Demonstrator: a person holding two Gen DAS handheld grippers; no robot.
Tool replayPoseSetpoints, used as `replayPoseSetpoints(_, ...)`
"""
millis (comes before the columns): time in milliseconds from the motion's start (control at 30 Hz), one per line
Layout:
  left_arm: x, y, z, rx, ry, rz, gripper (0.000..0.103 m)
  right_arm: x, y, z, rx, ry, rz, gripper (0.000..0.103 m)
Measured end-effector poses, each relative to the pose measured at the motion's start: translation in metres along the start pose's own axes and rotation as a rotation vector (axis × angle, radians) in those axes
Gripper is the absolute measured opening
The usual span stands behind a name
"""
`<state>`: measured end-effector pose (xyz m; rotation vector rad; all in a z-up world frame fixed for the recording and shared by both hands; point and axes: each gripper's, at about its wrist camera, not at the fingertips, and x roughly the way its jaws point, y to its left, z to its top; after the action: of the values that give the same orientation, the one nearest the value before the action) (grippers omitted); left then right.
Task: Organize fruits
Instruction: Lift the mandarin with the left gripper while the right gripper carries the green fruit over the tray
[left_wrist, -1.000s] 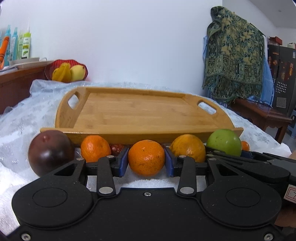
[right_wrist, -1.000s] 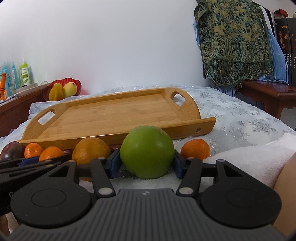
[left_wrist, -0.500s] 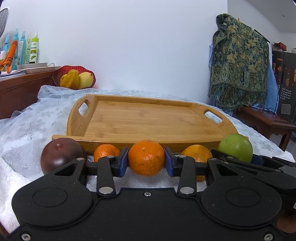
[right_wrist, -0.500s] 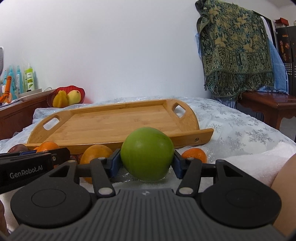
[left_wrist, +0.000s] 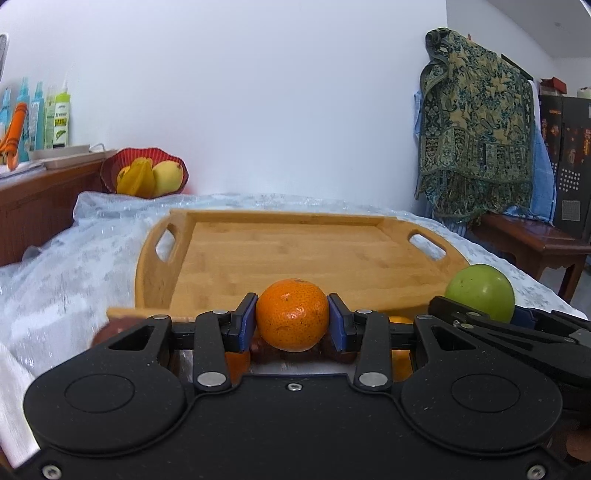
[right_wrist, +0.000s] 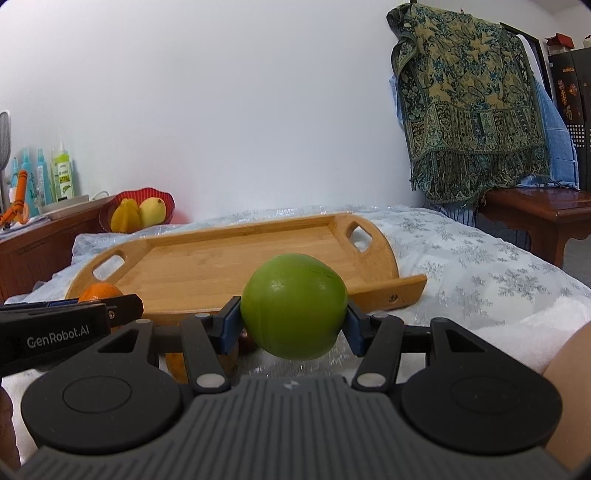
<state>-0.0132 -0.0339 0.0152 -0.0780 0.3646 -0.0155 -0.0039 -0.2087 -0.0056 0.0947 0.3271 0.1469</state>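
Note:
My left gripper (left_wrist: 292, 320) is shut on a small orange (left_wrist: 291, 314) and holds it above the table, at the near rim of the wooden tray (left_wrist: 295, 251). My right gripper (right_wrist: 293, 325) is shut on a green apple (right_wrist: 293, 305), lifted in front of the tray (right_wrist: 207, 262). The apple (left_wrist: 480, 291) and right gripper also show at the right of the left wrist view; the left gripper and its orange (right_wrist: 98, 291) show at the left of the right wrist view. Other fruits lie mostly hidden below the grippers.
A red bowl (left_wrist: 144, 173) with yellow fruit stands at the back left beside a wooden counter with bottles (left_wrist: 55, 118). A patterned cloth (right_wrist: 469, 110) hangs at the right above a wooden side table (right_wrist: 535, 206). White towel (right_wrist: 517, 325) lies at the near right.
Both grippers have risen off the table with their fruit, so the row of other fruits has dropped out of sight beneath them and more of the tray floor shows.

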Motion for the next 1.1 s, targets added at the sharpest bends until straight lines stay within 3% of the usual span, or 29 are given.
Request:
replayPoseSetpoints(500, 0.044, 0.014, 0.055, 0.023, 0.023, 0.028, 0.038, 0.03, -0.002, 0.038, 0.017, 0.0, 0.017, 0.059)
replayPoseSetpoints(1100, 0.126, 0.049, 0.103, -0.066, 0.113, 0.063, 0.038, 0.105, -0.003, 0.093, -0.005, 0.015, 0.038, 0.059)
